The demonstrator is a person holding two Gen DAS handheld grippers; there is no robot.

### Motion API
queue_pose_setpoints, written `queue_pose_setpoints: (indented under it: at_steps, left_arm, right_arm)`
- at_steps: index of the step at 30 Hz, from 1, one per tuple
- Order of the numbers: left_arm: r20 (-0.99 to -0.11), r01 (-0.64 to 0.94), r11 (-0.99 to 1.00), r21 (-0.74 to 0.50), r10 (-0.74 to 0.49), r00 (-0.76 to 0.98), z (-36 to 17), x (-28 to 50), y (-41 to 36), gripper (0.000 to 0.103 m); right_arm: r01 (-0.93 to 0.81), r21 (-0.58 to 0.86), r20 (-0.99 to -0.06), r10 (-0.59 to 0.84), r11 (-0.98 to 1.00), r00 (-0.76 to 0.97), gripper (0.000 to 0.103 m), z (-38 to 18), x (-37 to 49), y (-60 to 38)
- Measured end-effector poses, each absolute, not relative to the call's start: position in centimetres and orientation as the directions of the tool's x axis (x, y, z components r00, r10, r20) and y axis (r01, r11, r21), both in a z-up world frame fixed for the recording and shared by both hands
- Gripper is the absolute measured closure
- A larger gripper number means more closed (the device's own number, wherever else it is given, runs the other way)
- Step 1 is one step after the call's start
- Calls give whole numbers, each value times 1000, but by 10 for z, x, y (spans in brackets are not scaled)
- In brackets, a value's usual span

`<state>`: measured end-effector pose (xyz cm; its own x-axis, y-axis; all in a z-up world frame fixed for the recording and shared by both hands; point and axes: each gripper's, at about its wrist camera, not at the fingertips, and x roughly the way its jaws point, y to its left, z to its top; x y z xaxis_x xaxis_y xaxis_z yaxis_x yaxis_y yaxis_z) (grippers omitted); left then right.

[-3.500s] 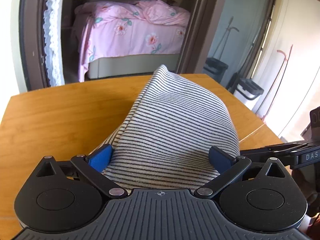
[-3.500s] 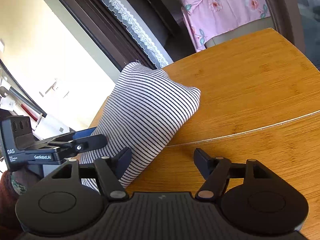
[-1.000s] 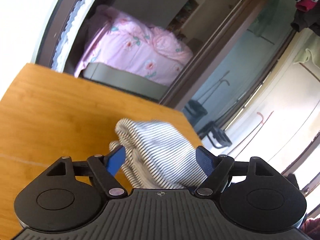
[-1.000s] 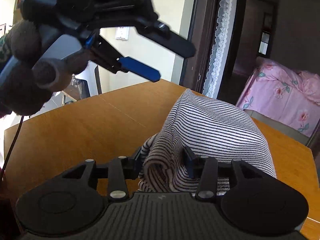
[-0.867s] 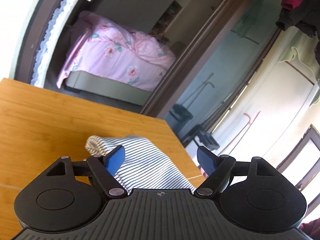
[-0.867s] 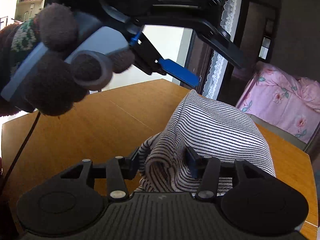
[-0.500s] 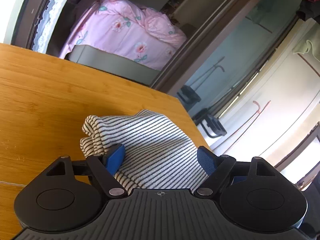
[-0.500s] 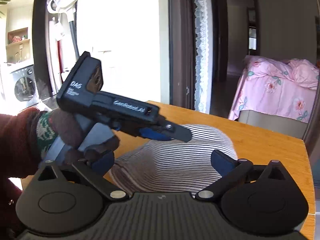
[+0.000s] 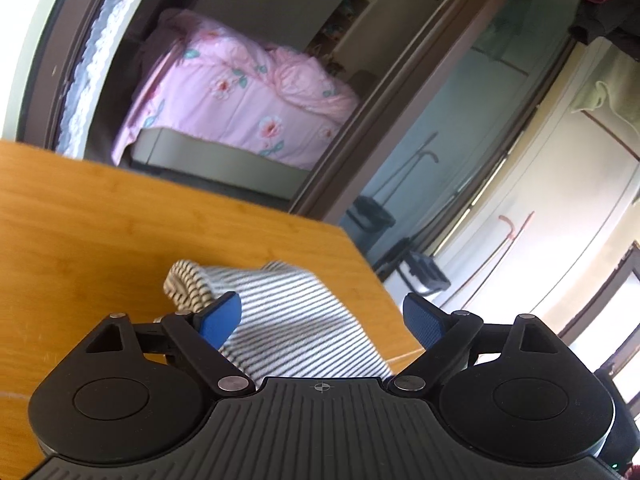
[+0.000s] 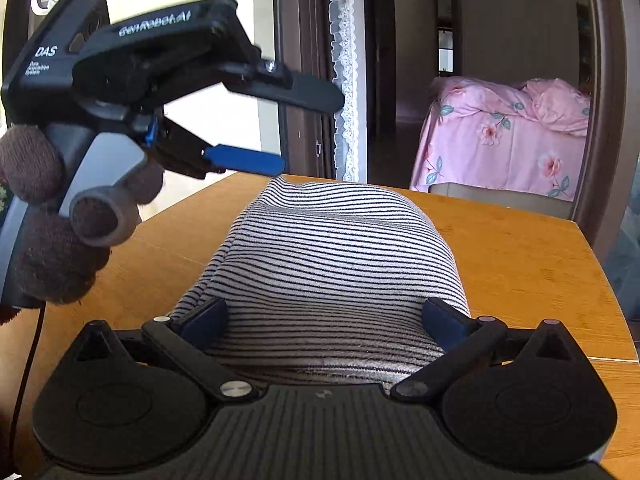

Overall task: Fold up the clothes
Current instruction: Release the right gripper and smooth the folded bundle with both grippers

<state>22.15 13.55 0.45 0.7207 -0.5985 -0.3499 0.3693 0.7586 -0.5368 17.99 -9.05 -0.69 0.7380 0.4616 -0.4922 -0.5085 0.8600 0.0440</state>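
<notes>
Since a second ago the right claw [image 10: 324, 316] has let go of the bunched cloth and now stands spread wide, one finger at each side of the striped garment [image 10: 340, 264]. The left claw [image 10: 280, 128] has lifted clear and hangs above the counter [image 10: 520, 264] at ten o'clock of the garment, also spread and holding nothing.

The garment lies as a compact, humped bundle on the counter, its rolled edge [image 9: 188, 284] showing at eleven o'clock in the left wrist view. It looks folded but puffy, so pressing it flat and squaring the edges would serve well; whether another fold is due, I cannot tell.

Beyond the counter at one o'clock a pink flowered bed [image 10: 508, 136] shows through a doorway, with a lace curtain [image 10: 344, 68] at twelve. Nothing else lies on the counter near the bundle; the counter's far edge [image 9: 360, 256] runs just beside it.
</notes>
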Motion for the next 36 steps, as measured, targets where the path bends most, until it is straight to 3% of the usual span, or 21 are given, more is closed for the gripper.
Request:
queue_pose_setpoints:
  at_steps: [3, 6, 11, 24, 30, 33, 36]
  left_arm:
    - [-338, 424, 732, -533, -643, 687, 10, 229, 124, 3]
    - [-447, 323, 745, -584, -627, 638, -19, 252, 122, 3]
    - [-398, 261, 663, -701, -668, 629, -42, 257, 143, 3]
    - [-448, 311, 765, -564, -600, 663, -31, 244, 127, 3]
    - [-376, 344, 773, -534, -581, 722, -3, 241, 130, 1]
    - [-454, 253, 774, -580, -565, 689, -22, 262, 139, 1]
    - [-456, 251, 757, -603, -585, 670, -36, 268, 146, 1]
  right_arm:
    - [-497, 43, -485, 453, 867, 748, 0, -7, 175, -91]
    - [-484, 47, -485, 444, 874, 754, 0, -5, 172, -90]
    - [-526, 63, -488, 486, 848, 725, 0, 7, 171, -96]
    - [-481, -33, -552, 385, 876, 740, 0, -3, 195, -93]
    - [-473, -54, -561, 365, 880, 743, 0, -5, 199, -91]
    - [-522, -5, -559, 431, 853, 708, 0, 8, 202, -102]
    - [-538, 81, -514, 498, 839, 698, 0, 37, 213, -131]
